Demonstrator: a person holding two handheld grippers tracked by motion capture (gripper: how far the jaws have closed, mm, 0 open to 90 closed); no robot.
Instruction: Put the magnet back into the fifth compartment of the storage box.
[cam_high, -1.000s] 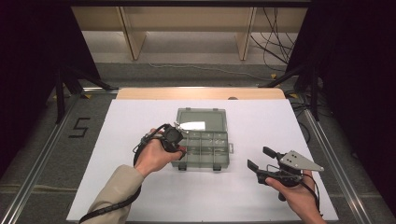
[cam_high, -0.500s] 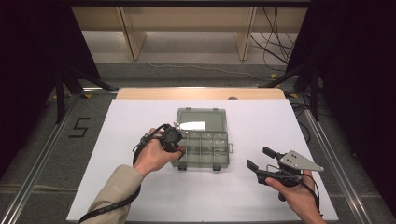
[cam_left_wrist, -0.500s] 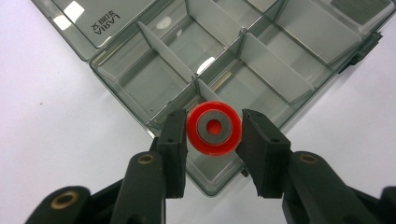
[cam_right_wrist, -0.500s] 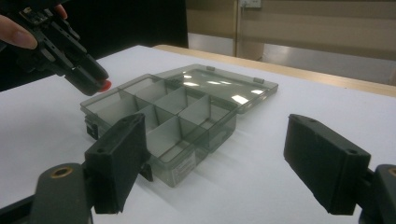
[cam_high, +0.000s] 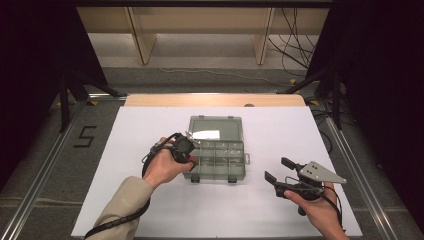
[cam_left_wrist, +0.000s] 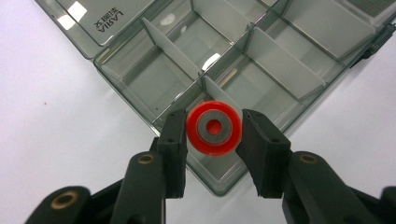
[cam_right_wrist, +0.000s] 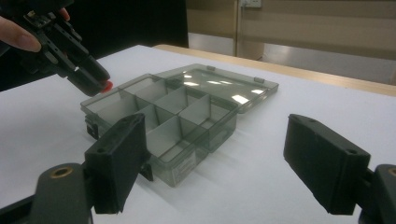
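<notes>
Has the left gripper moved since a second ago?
No. The left gripper still holds the red ring over the organizer box's near-left corner.

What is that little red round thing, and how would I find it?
Find the white table, then the smoky clear box with dividers and its lid open. Over the box's corner, the left gripper pinches a red ring with a grey middle and a hole: the one bright thing there.

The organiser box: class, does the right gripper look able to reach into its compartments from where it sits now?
Probably yes. The box lies with its lid folded back, compartments open upward, and only bare white table lies between it and the open right gripper. The left gripper, holding a red ring, hovers over the far corner only.
</notes>
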